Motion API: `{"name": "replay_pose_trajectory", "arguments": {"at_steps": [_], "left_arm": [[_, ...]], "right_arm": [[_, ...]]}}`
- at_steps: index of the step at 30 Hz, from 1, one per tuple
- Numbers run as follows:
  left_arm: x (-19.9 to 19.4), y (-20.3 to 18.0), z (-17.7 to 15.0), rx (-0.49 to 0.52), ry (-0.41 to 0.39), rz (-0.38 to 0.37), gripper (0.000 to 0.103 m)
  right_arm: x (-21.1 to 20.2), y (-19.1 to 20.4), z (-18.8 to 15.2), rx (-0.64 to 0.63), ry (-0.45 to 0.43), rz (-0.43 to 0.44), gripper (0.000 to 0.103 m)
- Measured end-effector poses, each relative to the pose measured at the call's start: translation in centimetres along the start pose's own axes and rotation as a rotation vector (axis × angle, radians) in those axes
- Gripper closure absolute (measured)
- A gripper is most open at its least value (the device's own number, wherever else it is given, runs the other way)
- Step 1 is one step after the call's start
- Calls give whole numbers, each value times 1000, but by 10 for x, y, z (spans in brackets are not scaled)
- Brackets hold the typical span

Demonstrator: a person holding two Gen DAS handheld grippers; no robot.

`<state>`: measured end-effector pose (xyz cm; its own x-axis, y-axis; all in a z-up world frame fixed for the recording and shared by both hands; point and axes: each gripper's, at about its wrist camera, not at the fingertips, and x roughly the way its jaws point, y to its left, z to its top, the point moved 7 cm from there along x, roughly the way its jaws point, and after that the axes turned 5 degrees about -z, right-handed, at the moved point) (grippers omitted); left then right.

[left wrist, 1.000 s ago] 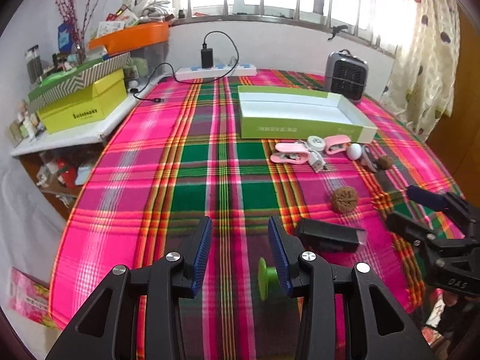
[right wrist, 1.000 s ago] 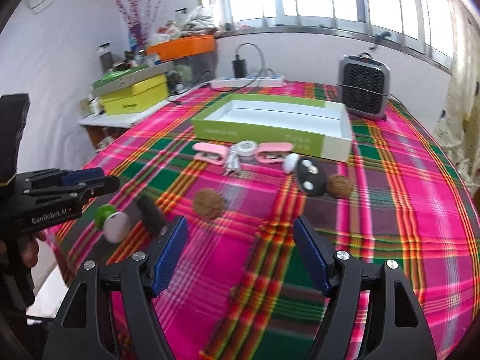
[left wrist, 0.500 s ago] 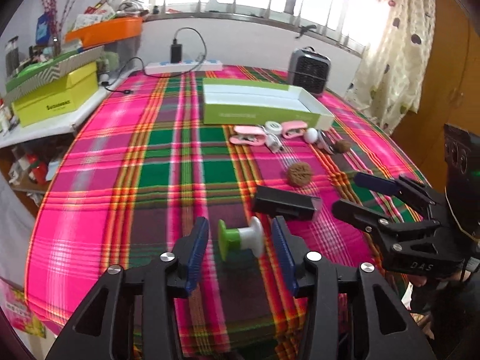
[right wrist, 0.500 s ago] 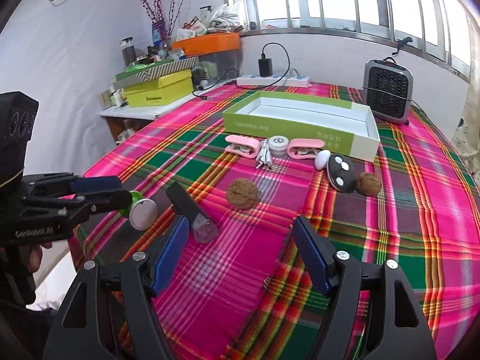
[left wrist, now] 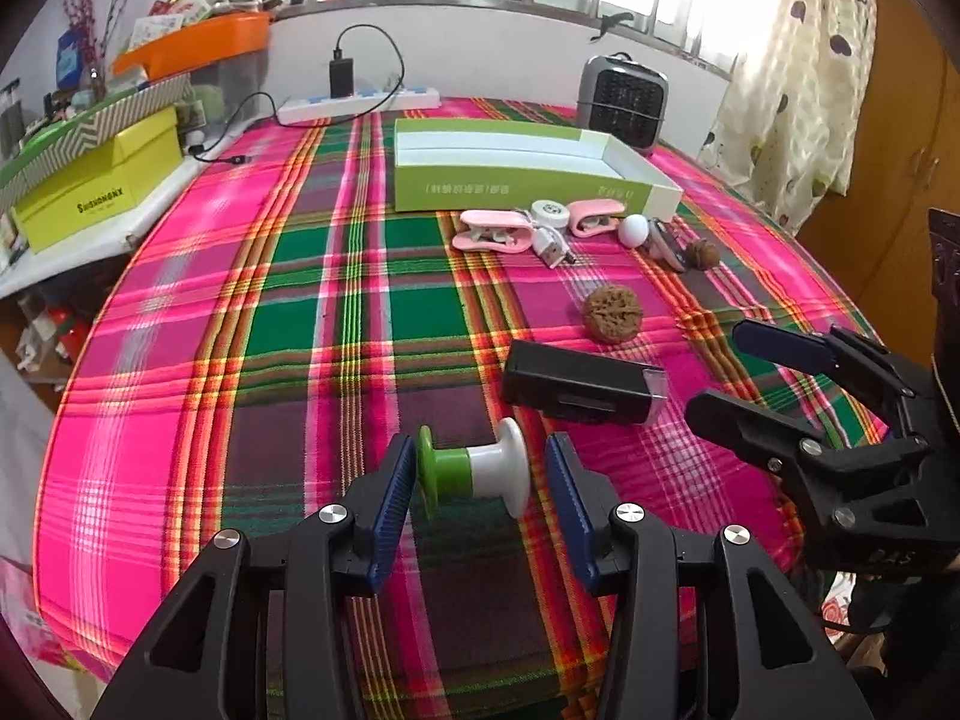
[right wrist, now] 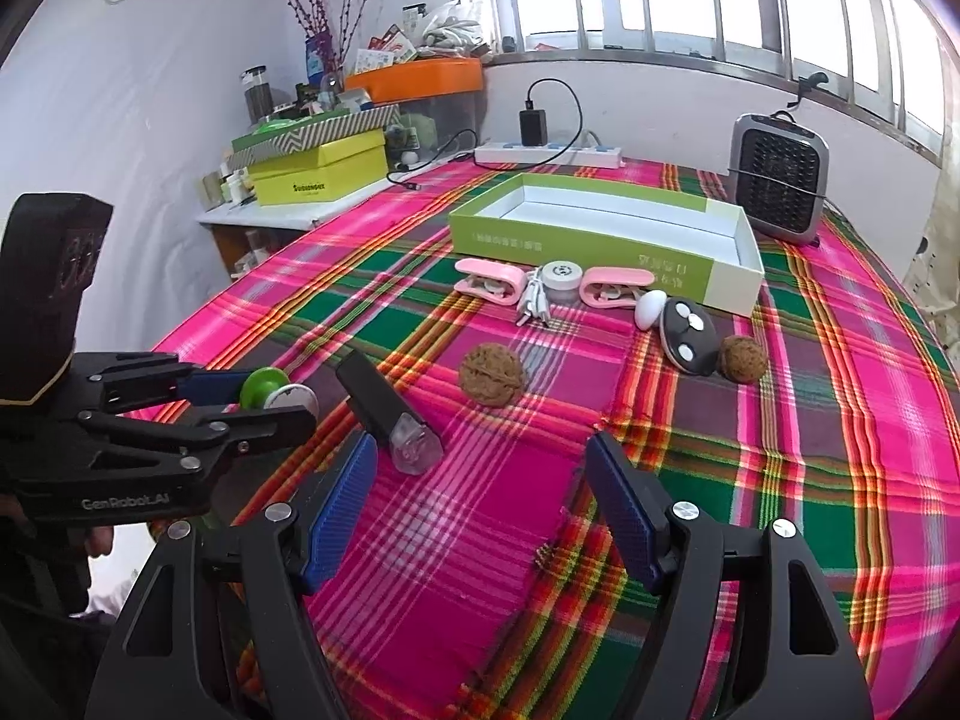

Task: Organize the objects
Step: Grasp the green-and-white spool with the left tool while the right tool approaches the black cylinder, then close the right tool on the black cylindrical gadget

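A green and white spool (left wrist: 474, 471) lies on its side on the plaid cloth between the fingers of my left gripper (left wrist: 480, 480). The jaws stand wide, with a thin gap at each end of the spool, so it is open. From the right wrist view the same left gripper (right wrist: 270, 399) reaches in from the left edge around the spool (right wrist: 264, 387). My right gripper (right wrist: 483, 504) is open over bare cloth, and it shows at the right as the right gripper (left wrist: 717, 369). Just beyond lie a black bar with a clear end (left wrist: 579, 387) and a walnut (left wrist: 613, 318).
A green and white open box (left wrist: 522, 189) sits mid-table, with pink clips (left wrist: 495, 237), a white cable reel (left wrist: 549, 213), a white egg shape (left wrist: 633, 231), a black fob (right wrist: 690, 342) and a second walnut (right wrist: 742, 359) before it. A heater (right wrist: 780, 180) and power strip (right wrist: 549, 153) stand behind.
The left gripper's jaws have widened around the spool, which now lies in full view between them. The left view has swung toward the right. The right gripper has stayed about where it was.
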<state>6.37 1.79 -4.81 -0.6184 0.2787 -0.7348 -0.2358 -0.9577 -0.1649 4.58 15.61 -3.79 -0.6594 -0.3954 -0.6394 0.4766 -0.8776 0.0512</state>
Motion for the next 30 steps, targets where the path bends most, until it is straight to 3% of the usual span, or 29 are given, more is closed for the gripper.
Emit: {"name": "replay_pose_trajectory", "arguments": {"at_steps": [22, 30], "left_arm": [[2, 17, 2, -53, -3, -51, 60], [3, 23, 4, -67, -9, -66, 60]], "right_arm": [[34, 40, 8, -171, 74, 64, 31], [42, 45, 12, -206, 90, 81, 37]]}}
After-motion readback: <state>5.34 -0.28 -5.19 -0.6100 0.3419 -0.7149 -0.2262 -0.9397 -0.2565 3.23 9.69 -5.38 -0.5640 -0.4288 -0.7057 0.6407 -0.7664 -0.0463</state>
